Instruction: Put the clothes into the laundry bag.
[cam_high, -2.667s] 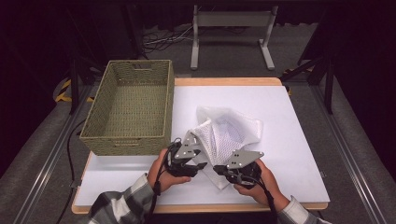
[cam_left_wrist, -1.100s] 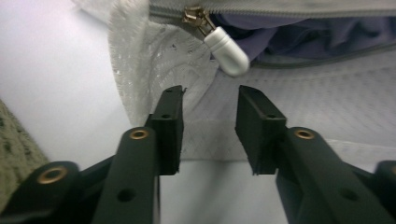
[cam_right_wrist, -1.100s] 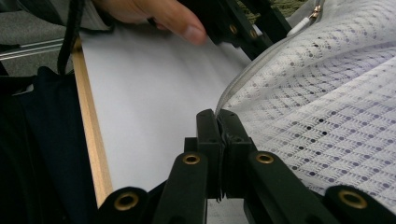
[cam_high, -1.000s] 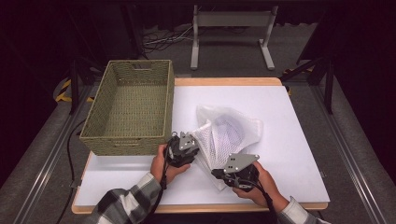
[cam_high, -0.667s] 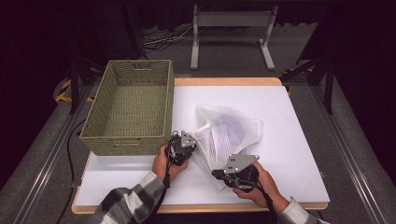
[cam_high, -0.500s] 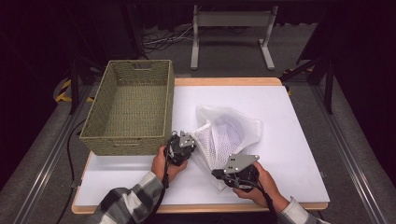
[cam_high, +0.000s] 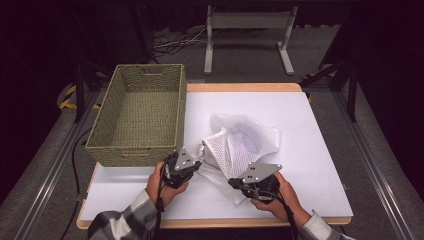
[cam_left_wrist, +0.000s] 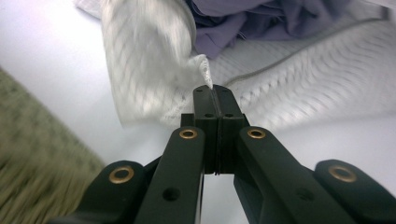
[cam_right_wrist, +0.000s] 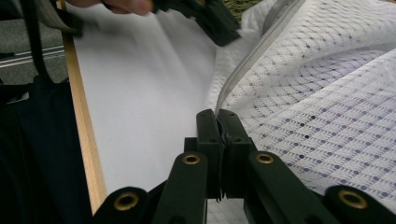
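Left gripper (cam_high: 199, 152) shifted; purple cloth (cam_left_wrist: 261, 18) inside.

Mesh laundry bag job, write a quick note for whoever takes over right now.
Left tool: its jaws have just closed, pinching a corner of the mesh bag edge, lifted slightly.
Right tool: shut on the bag's zipper edge near the front of the table.
Bag lies on the white table right of the wicker basket, purple clothing inside.
Done: both edges gripped.
Left: probably spread the opening or move the bag to the basket.
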